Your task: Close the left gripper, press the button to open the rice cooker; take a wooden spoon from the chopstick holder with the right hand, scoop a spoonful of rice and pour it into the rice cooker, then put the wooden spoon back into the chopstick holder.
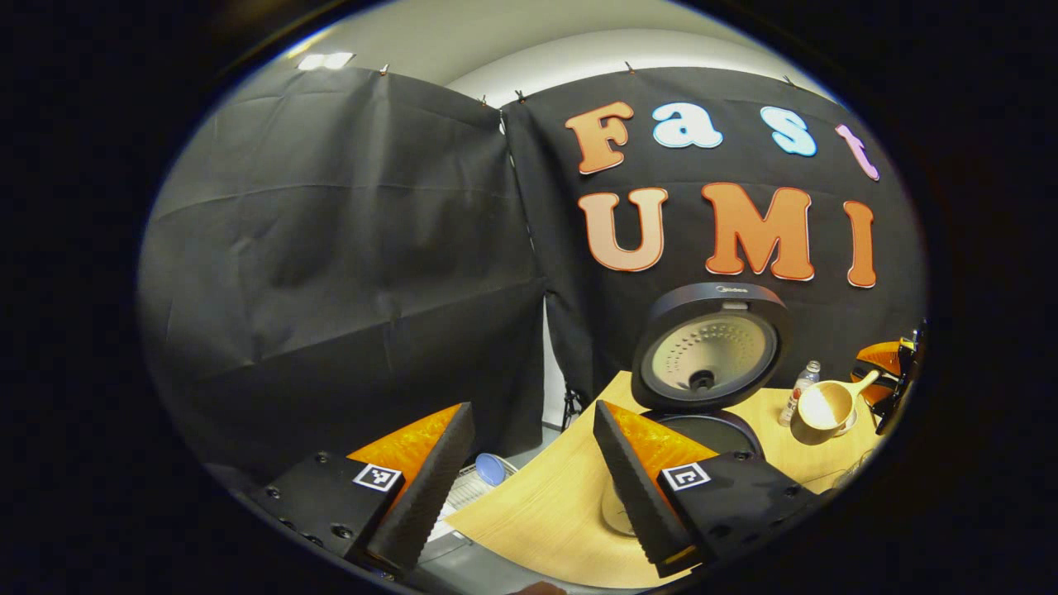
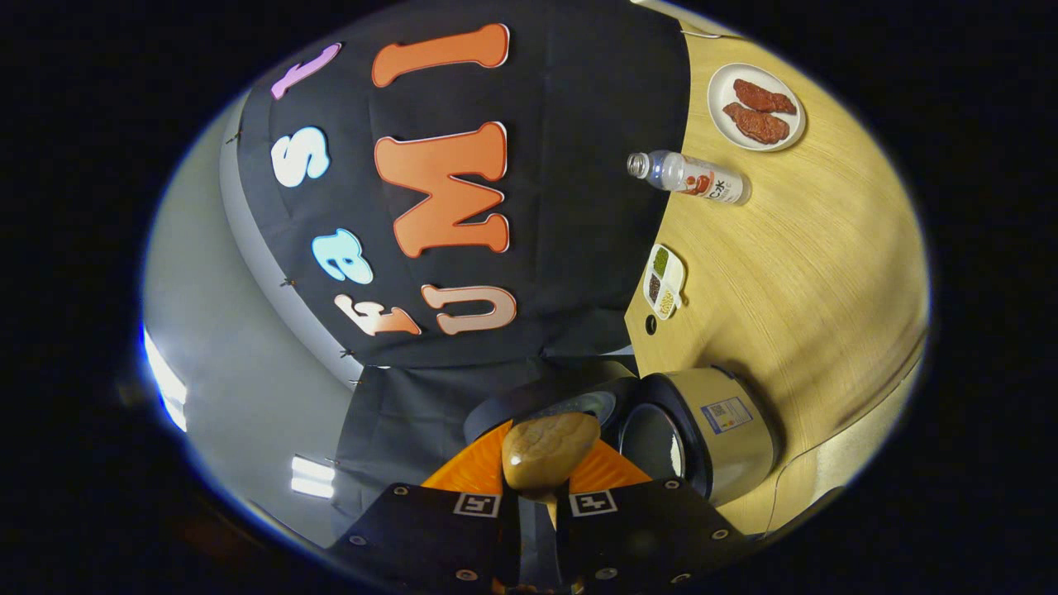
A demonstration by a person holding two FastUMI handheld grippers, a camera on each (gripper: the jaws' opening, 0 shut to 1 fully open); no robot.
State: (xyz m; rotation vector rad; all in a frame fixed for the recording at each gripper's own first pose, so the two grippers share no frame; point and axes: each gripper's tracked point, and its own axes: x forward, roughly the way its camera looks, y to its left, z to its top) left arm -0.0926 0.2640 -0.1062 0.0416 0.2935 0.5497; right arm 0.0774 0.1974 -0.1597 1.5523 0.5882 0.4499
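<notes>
Gripping the wooden spoon (image 2: 550,453), your right gripper (image 2: 537,512) has its jaws clenched on the handle, bowl beside the open rice cooker (image 2: 702,430). Your left gripper (image 1: 529,471) hangs released over the bench (image 1: 545,512).

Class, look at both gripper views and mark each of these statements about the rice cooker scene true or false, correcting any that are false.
1. The rice cooker's lid stands open. True.
2. The left gripper is shut. False: its fingers stand wide apart, holding nothing.
3. The right gripper is closed on the wooden spoon. True.
4. The plate on the table is bare. False: two brownish pieces of food lie on it.
5. The bottle stands beside the plate. True.
</notes>
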